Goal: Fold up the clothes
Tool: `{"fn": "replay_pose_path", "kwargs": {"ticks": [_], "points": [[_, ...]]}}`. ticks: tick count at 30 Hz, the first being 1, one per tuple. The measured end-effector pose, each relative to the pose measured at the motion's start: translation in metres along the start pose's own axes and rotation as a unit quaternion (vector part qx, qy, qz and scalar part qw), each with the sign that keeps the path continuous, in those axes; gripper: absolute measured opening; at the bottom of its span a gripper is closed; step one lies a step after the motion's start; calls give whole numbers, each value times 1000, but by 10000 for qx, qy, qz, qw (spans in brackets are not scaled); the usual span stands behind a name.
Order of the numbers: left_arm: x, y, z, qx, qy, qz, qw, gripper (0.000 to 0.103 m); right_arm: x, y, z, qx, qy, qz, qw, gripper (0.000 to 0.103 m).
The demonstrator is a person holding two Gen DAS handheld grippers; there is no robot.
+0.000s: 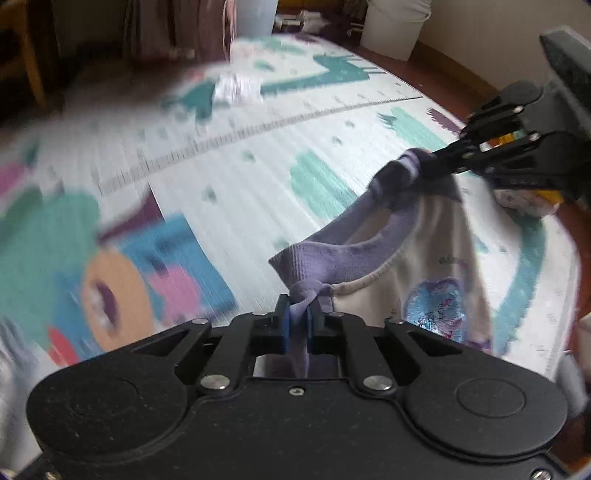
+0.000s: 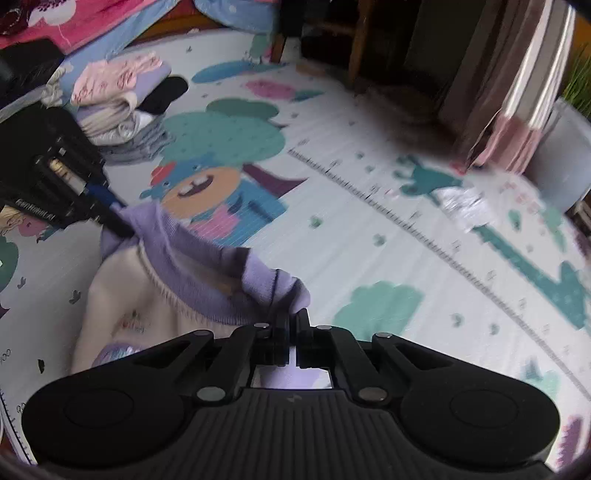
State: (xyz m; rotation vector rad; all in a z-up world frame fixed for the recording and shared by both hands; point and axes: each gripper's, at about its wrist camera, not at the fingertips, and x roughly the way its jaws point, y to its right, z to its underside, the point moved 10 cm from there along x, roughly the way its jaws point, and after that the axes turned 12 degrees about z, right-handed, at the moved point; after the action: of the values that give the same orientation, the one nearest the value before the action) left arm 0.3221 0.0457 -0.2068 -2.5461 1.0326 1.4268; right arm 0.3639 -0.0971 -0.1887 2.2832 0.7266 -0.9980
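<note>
A cream top with a purple ribbed collar (image 1: 343,254) and a sparkly blue-purple print (image 1: 439,310) hangs between both grippers above the play mat. My left gripper (image 1: 298,306) is shut on one end of the collar. My right gripper (image 2: 293,317) is shut on the other end of the collar (image 2: 207,266); the cream body (image 2: 122,295) droops below it. The right gripper also shows in the left wrist view (image 1: 436,155), and the left gripper in the right wrist view (image 2: 118,218).
A cartoon play mat (image 2: 369,229) covers the floor. A stack of folded clothes (image 2: 118,110) lies at its far left, by bedding. A white bin (image 1: 395,26), a curtain (image 2: 517,96) and wooden furniture legs (image 2: 354,48) border the mat. A shiny wrapper (image 2: 461,203) lies on it.
</note>
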Motion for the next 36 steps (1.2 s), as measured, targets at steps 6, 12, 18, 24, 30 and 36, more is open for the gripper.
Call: {"fn": "replay_pose_path", "kwargs": {"ticks": [6, 12, 18, 24, 30, 36], "points": [[-7, 11, -52, 731, 174, -704, 9947, 6, -24, 37, -22, 238, 386, 423, 9981, 4], [-6, 14, -85, 1312, 396, -1255, 9826, 6, -31, 71, -28, 749, 831, 957, 9891, 4], [-1, 17, -114, 1815, 548, -1932, 9627, 4, -22, 95, -37, 844, 1032, 1388, 9813, 4], [-35, 22, -159, 2230, 1472, -2782, 9226, 3, -52, 132, -68, 1304, 1868, 1945, 9541, 4], [-63, 38, -175, 2614, 1941, -2992, 8969, 3, -96, 143, -89, 986, 2961, 2597, 9139, 4], [6, 40, -96, 3490, 769, -2606, 8969, 3, -38, 107, -12, 167, 2116, 2037, 9558, 4]]}}
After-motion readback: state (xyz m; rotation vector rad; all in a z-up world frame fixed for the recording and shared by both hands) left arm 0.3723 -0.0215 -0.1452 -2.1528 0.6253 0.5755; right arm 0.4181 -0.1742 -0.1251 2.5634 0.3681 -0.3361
